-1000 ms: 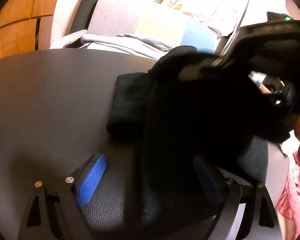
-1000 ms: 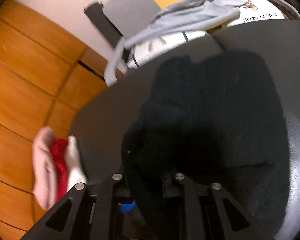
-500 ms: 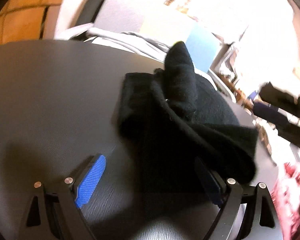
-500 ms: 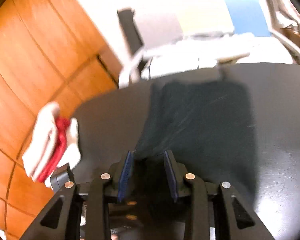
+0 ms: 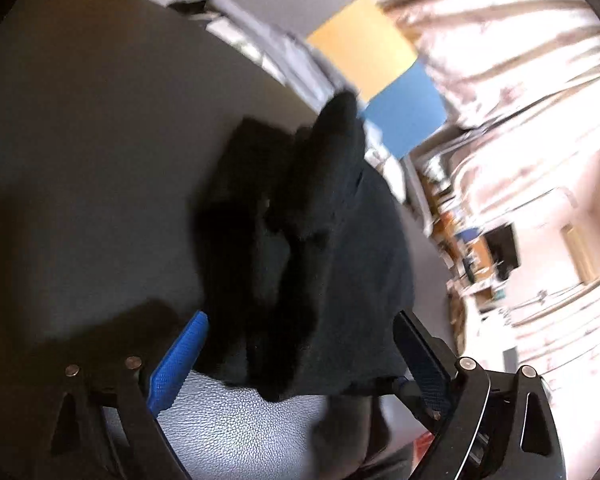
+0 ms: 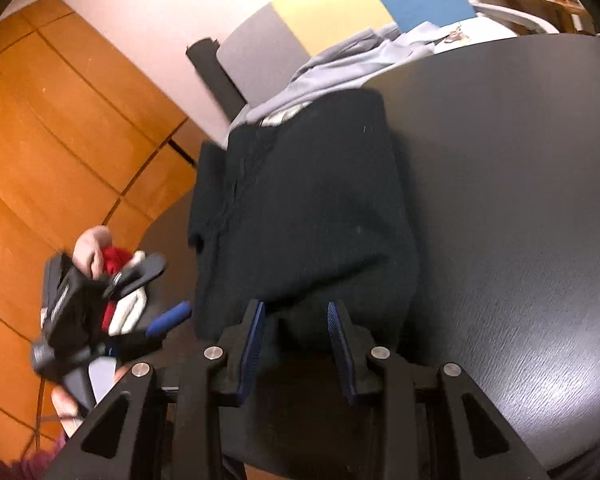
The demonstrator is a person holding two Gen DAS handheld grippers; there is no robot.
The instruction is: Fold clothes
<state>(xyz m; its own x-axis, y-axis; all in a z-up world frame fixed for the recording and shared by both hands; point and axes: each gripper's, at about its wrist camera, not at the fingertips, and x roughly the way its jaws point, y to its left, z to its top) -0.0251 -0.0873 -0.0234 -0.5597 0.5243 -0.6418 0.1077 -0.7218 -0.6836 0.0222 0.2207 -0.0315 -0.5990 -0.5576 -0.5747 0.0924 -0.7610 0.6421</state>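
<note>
Dark round tabletop (image 6: pixel 520 208) carries a black knit garment (image 6: pixel 312 208), folded into a thick bundle reaching its near edge. Soft, limp and light, it looks best pinched at a folded edge. Both left gripper (image 5: pixel 300 360) and right gripper (image 6: pixel 296 344) fingers stand spread, holding nothing.

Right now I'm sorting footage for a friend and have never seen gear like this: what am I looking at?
There is no robot here. A person holds a two-finger gripper in each hand, and each carries a fisheye camera looking along its fingers. One picture is from the left gripper, the other from the right gripper. A black garment, partly folded, lies on the dark table. Both grippers are open at its near edge, and neither seems to clamp it.
</note>
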